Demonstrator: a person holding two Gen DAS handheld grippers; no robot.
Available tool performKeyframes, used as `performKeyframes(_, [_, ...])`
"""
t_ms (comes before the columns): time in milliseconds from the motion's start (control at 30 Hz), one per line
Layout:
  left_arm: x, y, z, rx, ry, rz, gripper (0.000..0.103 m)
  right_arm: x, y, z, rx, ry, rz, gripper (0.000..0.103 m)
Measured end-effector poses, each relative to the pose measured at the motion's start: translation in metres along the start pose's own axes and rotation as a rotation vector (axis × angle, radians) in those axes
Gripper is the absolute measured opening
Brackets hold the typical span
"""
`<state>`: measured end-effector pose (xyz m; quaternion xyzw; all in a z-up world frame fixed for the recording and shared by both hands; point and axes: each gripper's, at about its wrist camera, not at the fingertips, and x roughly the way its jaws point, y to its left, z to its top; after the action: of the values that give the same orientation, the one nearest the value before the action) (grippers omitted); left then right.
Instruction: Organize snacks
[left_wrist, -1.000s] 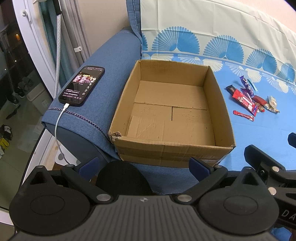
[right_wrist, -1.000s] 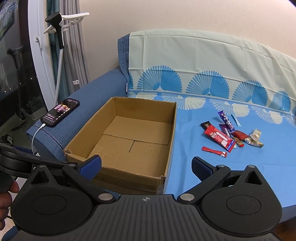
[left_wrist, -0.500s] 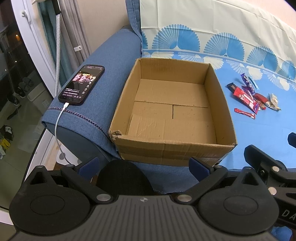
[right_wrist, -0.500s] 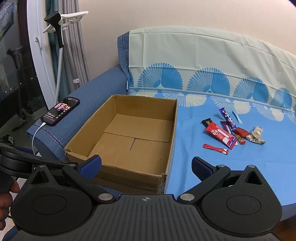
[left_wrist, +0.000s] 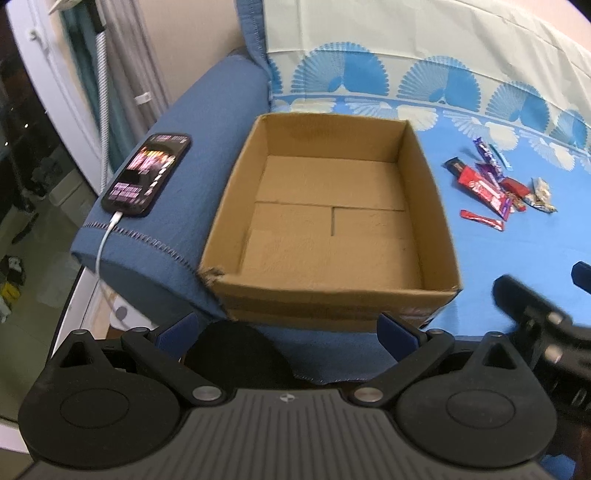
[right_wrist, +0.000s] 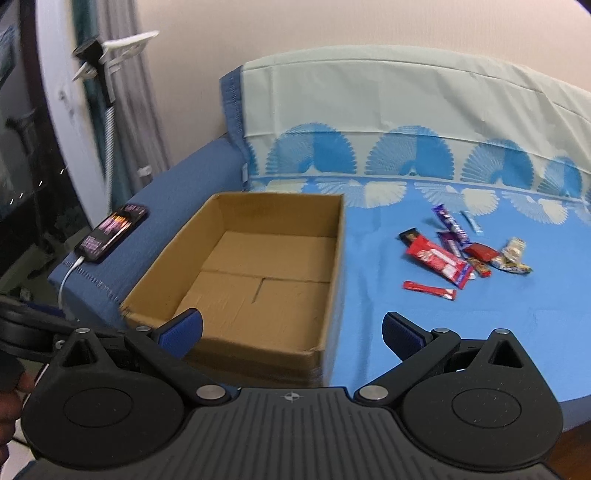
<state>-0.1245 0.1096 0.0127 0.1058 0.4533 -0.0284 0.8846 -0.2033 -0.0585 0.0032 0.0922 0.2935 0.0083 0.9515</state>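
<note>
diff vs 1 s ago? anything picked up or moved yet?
Only the cameras shifted. The right gripper has eased forward toward the snacks, which sit larger and lower in its view; the left gripper has barely moved. Both stay open and hold nothing. The cardboard box is still empty, the snacks still lie in their pile on the blue cover, and the phone is still on the armrest.

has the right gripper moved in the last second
Yes. In the right wrist view the open brown cardboard box and the pile of snack wrappers sit lower than before, so the right gripper has tilted or risen.
</note>
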Motion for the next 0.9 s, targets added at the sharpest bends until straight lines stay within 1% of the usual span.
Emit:
performKeyframes(67, [0.001, -0.013, 0.008, 0.022, 0.002, -0.006, 0.103, 0.001, -0.018, 0.001, 0.031, -0.017, -0.038, 0.103])
performKeyframes(133, [0.004, -0.029, 0.018, 0.044, 0.019, -0.028, 0.103, 0.002, -0.04, 0.001, 0.066, -0.03, -0.087, 0.103])
performKeyframes(200, [0.01, -0.046, 0.031, 0.055, 0.056, -0.073, 0.103, 0.006, -0.069, -0.001, 0.109, -0.044, -0.142, 0.103])
performKeyframes(233, [0.014, -0.056, 0.038, 0.054, 0.071, -0.1, 0.103, 0.006, -0.082, -0.003, 0.122, -0.029, -0.182, 0.103])
performKeyframes(333, [0.025, -0.09, 0.062, 0.049, 0.102, -0.158, 0.103, 0.007, -0.133, -0.006, 0.206, -0.015, -0.271, 0.103])
performKeyframes(500, [0.058, -0.162, 0.105, 0.066, 0.146, -0.228, 0.103, 0.021, -0.221, -0.002, 0.365, -0.033, -0.348, 0.103])
performKeyframes(567, [0.08, -0.194, 0.124, 0.057, 0.168, -0.256, 0.103, 0.032, -0.256, 0.003, 0.414, -0.039, -0.365, 0.103])
performKeyframes(633, [0.11, -0.225, 0.144, 0.031, 0.193, -0.26, 0.103, 0.048, -0.29, 0.009, 0.467, -0.048, -0.365, 0.103])
performKeyframes(733, [0.16, -0.265, 0.17, -0.017, 0.234, -0.286, 0.103, 0.083, -0.33, 0.029, 0.515, -0.055, -0.356, 0.103])
performKeyframes(800, [0.198, -0.29, 0.186, -0.048, 0.27, -0.296, 0.103, 0.118, -0.354, 0.048, 0.534, -0.048, -0.35, 0.103])
performKeyframes(900, [0.254, -0.32, 0.205, -0.112, 0.323, -0.286, 0.103, 0.176, -0.385, 0.078, 0.535, -0.028, -0.355, 0.103])
